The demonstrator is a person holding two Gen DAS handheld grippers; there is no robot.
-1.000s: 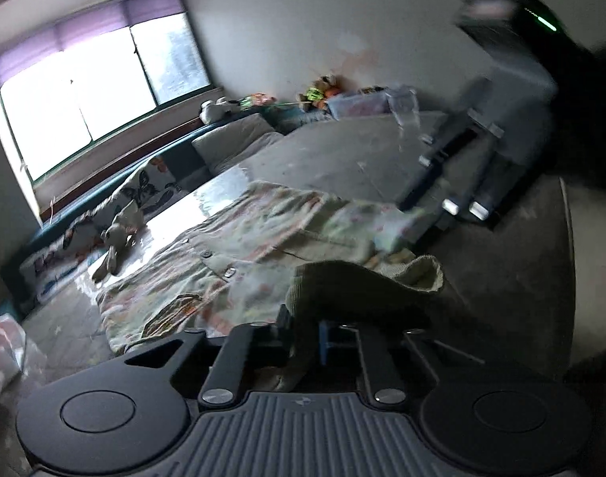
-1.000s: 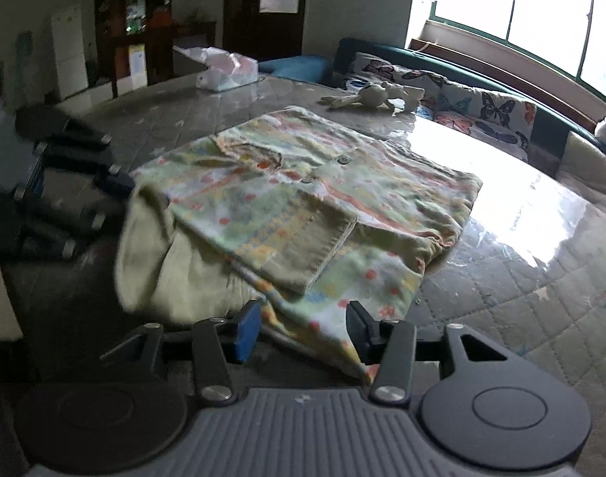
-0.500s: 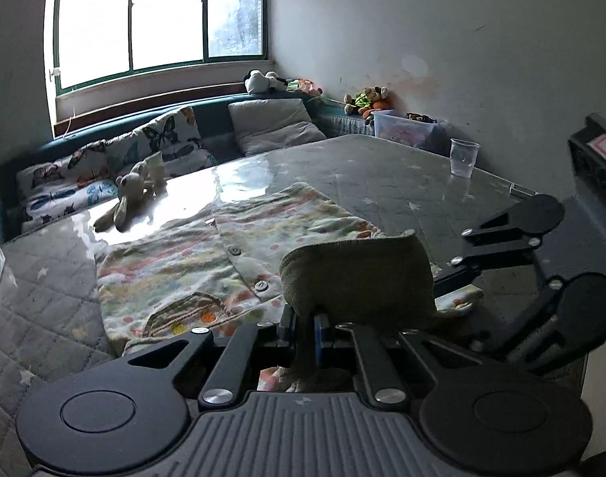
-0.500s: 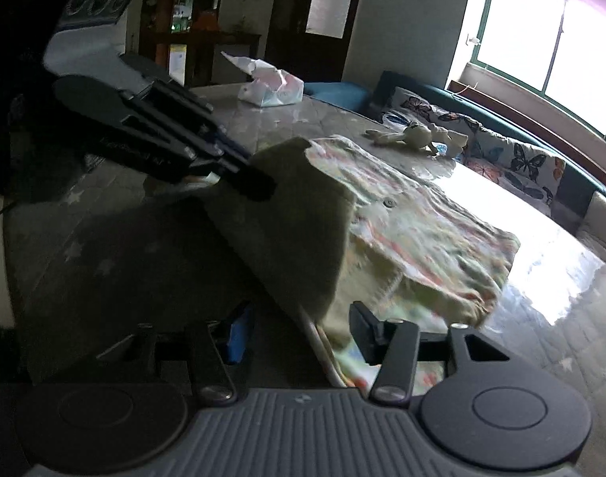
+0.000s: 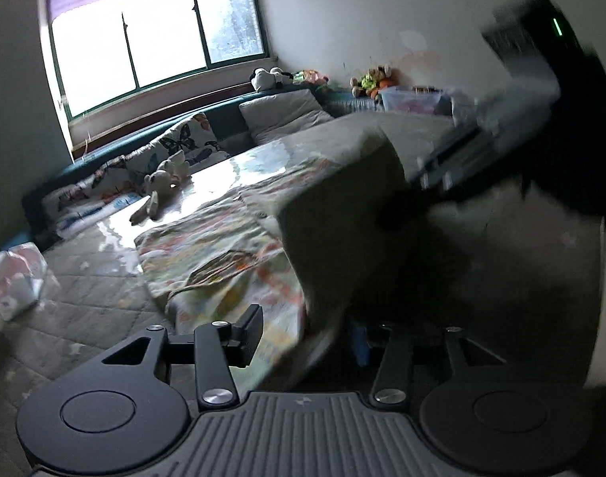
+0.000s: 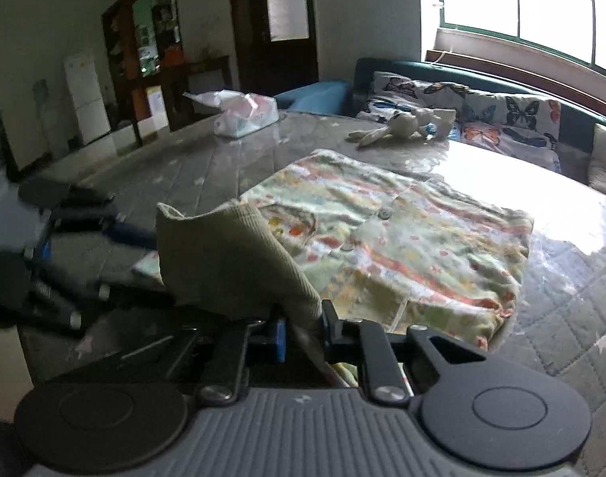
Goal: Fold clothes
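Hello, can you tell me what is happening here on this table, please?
A person is folding a small patterned garment on the quilted table with two handheld grippers. The right gripper is shut on the garment's ribbed olive hem and holds that edge lifted above the rest of the cloth. The left gripper is open, with cloth hanging between its fingers. A plush rabbit and a tissue pack lie further back.

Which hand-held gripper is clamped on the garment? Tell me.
The right hand-held gripper: jaws pinching the garment's olive ribbed edge; the left hand-held gripper is open.
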